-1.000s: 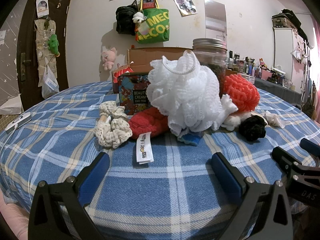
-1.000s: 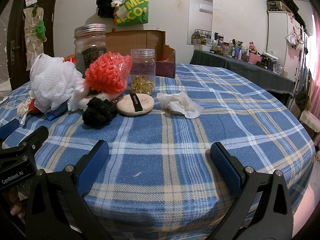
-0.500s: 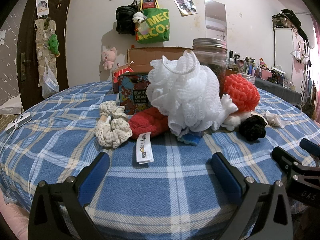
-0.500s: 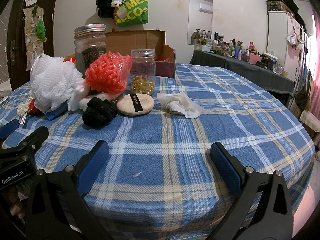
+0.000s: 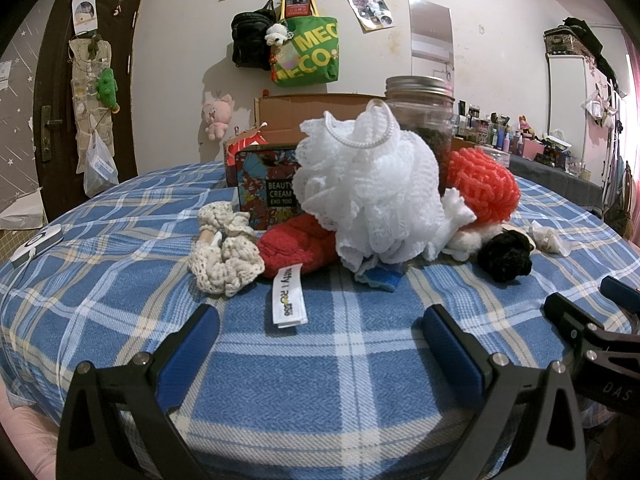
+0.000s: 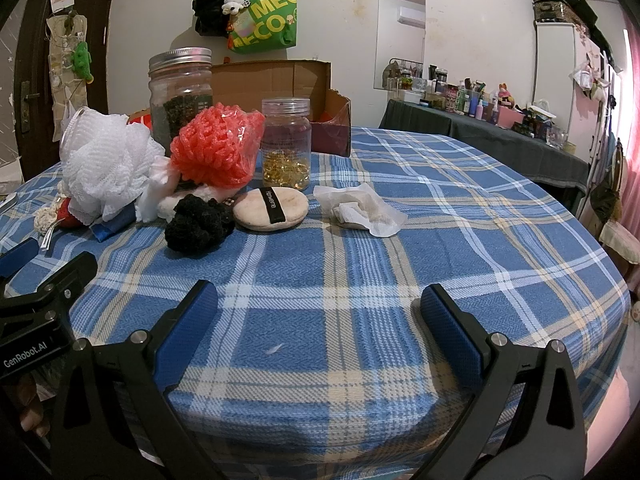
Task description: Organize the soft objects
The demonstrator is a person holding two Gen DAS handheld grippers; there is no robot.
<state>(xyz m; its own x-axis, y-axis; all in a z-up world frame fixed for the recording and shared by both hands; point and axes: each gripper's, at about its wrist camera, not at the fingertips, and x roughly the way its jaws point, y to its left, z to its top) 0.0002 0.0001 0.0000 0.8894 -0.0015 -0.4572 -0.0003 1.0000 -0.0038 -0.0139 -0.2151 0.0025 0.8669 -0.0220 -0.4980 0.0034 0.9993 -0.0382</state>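
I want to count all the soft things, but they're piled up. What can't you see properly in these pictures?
- Blue cloth: left view, mostly buried under the white pouf.
- Tall jar: both views, its lower part hidden by the poufs.
- Cardboard box: right view, inside hidden by its own walls.
- Shelf bottles: too small to read.
- Tissue: left view, small and distorted near the edge.

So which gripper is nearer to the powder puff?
Right. The right gripper faces the powder puff ahead, slightly left; the left gripper sits farther left, behind the loofah pile.
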